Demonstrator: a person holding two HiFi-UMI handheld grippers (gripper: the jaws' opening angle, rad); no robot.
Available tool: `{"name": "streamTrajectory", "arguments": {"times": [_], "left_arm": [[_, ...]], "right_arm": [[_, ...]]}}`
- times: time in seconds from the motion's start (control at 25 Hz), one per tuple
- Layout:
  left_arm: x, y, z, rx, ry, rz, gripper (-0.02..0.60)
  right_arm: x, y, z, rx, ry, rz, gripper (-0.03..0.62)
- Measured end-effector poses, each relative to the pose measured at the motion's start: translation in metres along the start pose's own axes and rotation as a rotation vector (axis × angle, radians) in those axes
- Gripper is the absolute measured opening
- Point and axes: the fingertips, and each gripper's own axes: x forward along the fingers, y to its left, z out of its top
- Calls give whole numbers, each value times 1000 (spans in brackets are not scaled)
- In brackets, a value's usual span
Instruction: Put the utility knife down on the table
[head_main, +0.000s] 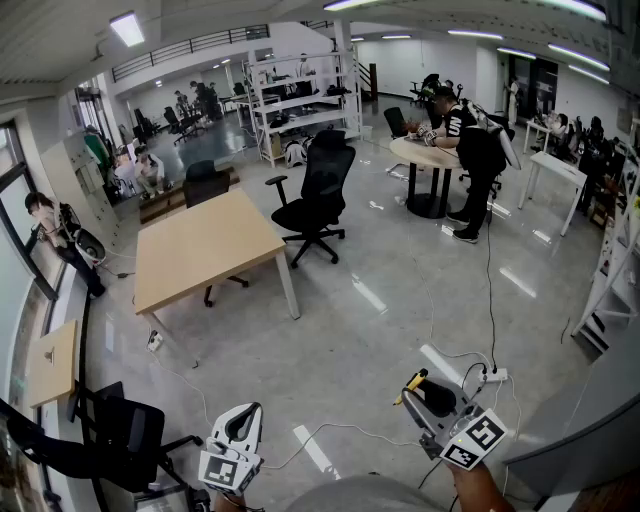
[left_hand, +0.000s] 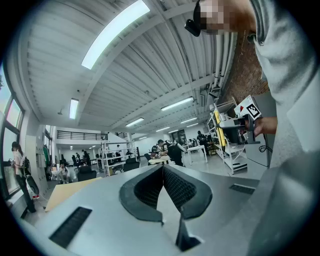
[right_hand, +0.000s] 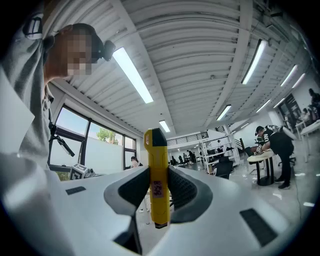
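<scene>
Right gripper (head_main: 430, 397), seen from the head view low at the right, has its jaws clenched on a yellow utility knife (right_hand: 156, 180); in the right gripper view the knife stands upright between the two dark pads, its black-capped end poking above them and a small pink label on its body. Left gripper (left_hand: 162, 172), low at the left of the head view, has its jaws closed tip to tip with nothing between them. Each gripper carries a cube with square black-and-white markers (head_main: 474, 440). Both are held in the air above a glossy grey floor (head_main: 380, 300), where a white power strip (head_main: 495, 376) and loose cables lie near the right gripper. The knife is well apart from the light wooden table (head_main: 200, 245), which stands further off to the left with a bare top. A black office chair (head_main: 315, 195) stands just beside that table. Further back a person leans over a round table (head_main: 425, 155). White shelving racks (head_main: 300, 100) at the rear hold items too small to identify
</scene>
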Motion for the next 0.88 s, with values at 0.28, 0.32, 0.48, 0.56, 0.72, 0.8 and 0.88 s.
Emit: {"name": "streamTrajectory", "arguments": {"times": [0.28, 0.32, 0.48, 0.56, 0.72, 0.8, 0.88], "left_arm": [[-21, 13, -7, -15, -3, -19, 5], [-22, 12, -6, -15, -7, -29, 5], [-22, 8, -8, -15, -1, -62, 5], [-21, 3, -7, -17, -21, -89, 5], [-21, -4, -11, -38, -46, -130, 5], [-20, -7, -12, -44, -58, -147, 5], [-21, -8, -13, -51, -59, -156, 5]], "right_arm": [[-2, 28, -4, -18, 2, -40, 117], [-5, 31, -4, -21, 4, -51, 117], [-15, 40, -7, -20, 9, -86, 117], [-20, 43, -8, -10, 9, -100, 117], [-26, 49, -7, 18, 1, -121, 117], [-29, 49, -7, 28, 0, -136, 117], [-31, 50, -9, 32, -1, -147, 117]]}}
